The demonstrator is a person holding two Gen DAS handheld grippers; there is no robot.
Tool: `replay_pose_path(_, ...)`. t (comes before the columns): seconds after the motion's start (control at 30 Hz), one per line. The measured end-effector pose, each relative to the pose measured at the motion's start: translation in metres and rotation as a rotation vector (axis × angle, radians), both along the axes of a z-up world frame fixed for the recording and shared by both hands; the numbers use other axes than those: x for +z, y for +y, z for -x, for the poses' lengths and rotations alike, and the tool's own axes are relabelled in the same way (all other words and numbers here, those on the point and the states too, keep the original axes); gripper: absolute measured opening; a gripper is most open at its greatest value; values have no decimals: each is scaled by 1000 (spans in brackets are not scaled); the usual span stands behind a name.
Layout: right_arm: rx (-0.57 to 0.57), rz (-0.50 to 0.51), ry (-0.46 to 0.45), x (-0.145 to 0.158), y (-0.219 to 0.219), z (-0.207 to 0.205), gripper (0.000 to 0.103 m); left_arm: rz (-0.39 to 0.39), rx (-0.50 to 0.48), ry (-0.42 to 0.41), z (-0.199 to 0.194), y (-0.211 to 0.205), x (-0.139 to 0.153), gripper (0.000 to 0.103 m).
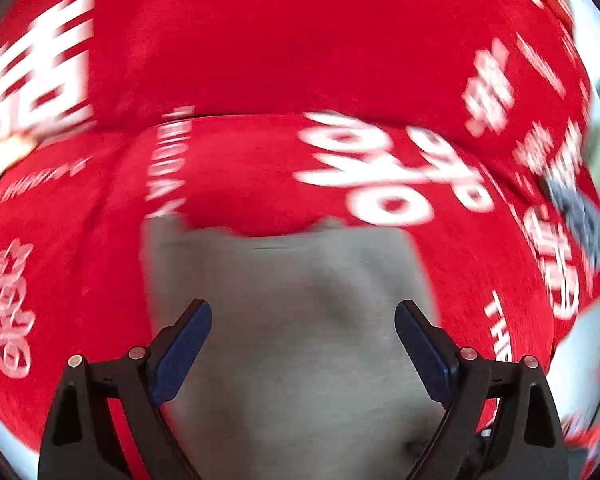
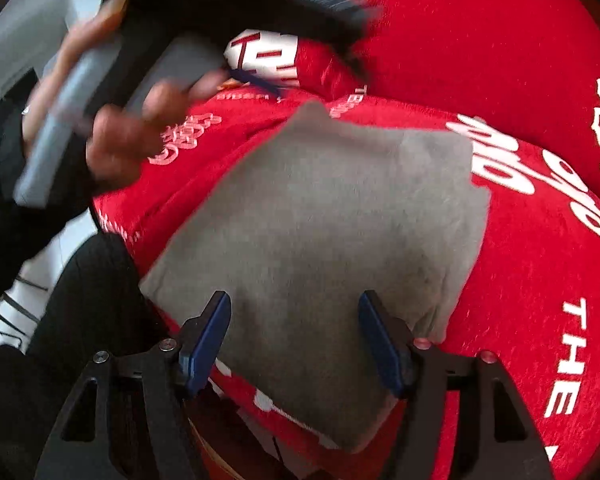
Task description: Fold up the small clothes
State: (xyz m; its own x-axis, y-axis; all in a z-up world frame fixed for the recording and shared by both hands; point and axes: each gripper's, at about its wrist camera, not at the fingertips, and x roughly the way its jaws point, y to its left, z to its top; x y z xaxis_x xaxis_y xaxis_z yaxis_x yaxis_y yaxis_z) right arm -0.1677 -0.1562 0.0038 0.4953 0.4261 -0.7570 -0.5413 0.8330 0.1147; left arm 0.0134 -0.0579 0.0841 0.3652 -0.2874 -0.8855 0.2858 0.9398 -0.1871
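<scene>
A small grey garment lies folded flat on a red cloth with white lettering. In the left wrist view my left gripper is open and empty, its blue pads just above the grey fabric. In the right wrist view the same grey garment is a rough rectangle. My right gripper is open and empty over its near edge. The person's hand holding the left gripper is at the upper left, blurred.
The red cloth covers the surface and a raised cushion behind. A light floor shows past the left edge. A dark blurred object sits at the right edge of the left wrist view.
</scene>
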Motion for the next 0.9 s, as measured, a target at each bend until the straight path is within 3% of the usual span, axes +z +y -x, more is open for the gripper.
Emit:
replay_pose_path(0.1, -10, -23, -3, -1, -8, 2, 70, -105, -26, 62, -15, -39, -27, 94)
replay_pose_path(0.17, -17, -45, 1, -1, -15, 3, 70, -117, -14, 121, -25, -54, -43, 94)
replay_pose_path(0.37, -19, -115, 19, 1, -32, 2, 70, -167, -5, 131, -33, -76, -59, 94)
replay_pose_path(0.47, -22, -170, 13, 14, -47, -2, 70, -91, 29, 125, -35, -58, -41, 94)
replay_pose_path(0.63, -14, -287, -2, 37, -74, -35, 76, -26, 103, 17, -8, 0, -3, 94)
replay_pose_path(0.7, 15, -351, 24, 39, -76, -58, 76, -56, 125, 6, 4, 20, -4, 94)
replay_pose_path(0.8, 80, -480, 137, 33, -75, -104, 78, -98, 148, 21, 19, 46, -17, 93)
replay_pose_path(0.9, 38, -461, 223, 11, -72, -147, 78, -118, 198, 83, 21, 69, -42, 93)
